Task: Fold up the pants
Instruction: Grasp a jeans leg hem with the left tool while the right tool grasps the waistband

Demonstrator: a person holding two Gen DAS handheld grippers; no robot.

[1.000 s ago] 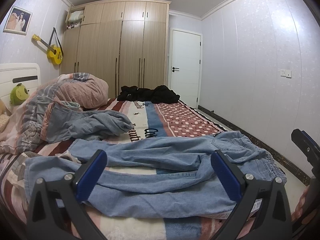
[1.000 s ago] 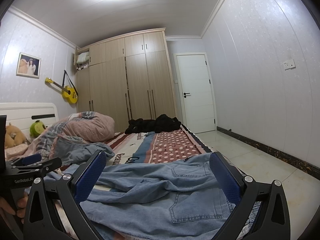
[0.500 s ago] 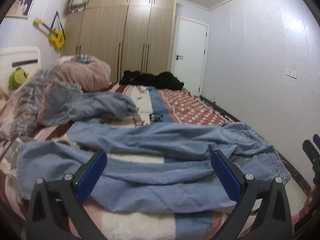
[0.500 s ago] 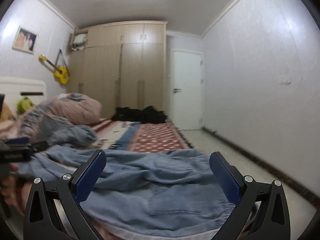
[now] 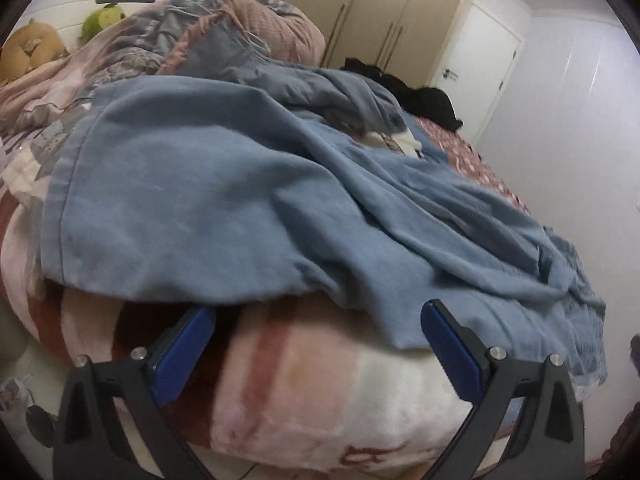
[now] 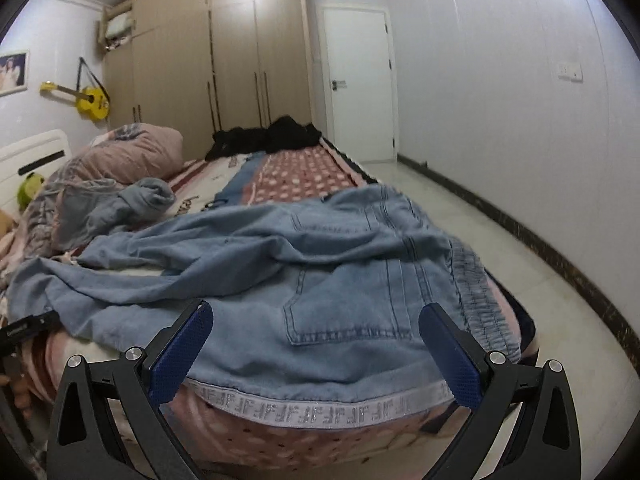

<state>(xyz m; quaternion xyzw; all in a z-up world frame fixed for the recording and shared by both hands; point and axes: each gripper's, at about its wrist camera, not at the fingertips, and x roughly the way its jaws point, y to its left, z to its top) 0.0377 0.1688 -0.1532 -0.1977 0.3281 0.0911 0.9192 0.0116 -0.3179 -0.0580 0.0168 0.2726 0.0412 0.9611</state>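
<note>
Pants [image 6: 304, 280]: light blue denim, spread rumpled across the near end of the bed [image 5: 304, 392], legs running toward the headboard side, elastic waistband [image 6: 478, 304] toward the floor side. One hem edge [image 5: 64, 184] lies flat on the bedcover; the near fabric edge overhangs the bed's front rim, with a grey woven trim band [image 6: 320, 408] showing beneath it.

Bed: patterned pink, white and maroon cover; bare cover visible beyond the pants toward the wardrobe [image 6: 224, 60]. Tiled floor [image 6: 500, 248] runs open along the bed's right side to the door [image 6: 358, 80].

Quilt [image 6: 132, 156]: pink and grey, heaped on the bed beyond the pants, near the headboard.

Dark clothing [image 6: 268, 140]: piled at the bed's far end.

Left gripper [image 5: 318, 336]: spread wide, holding nothing, at the bed's front rim just below the pants' edge; left pad [image 5: 184, 348] tucked under the overhanging cloth.

Right gripper [image 6: 316, 344]: spread wide, empty, at the front rim, straddling the back-pocket area.
</note>
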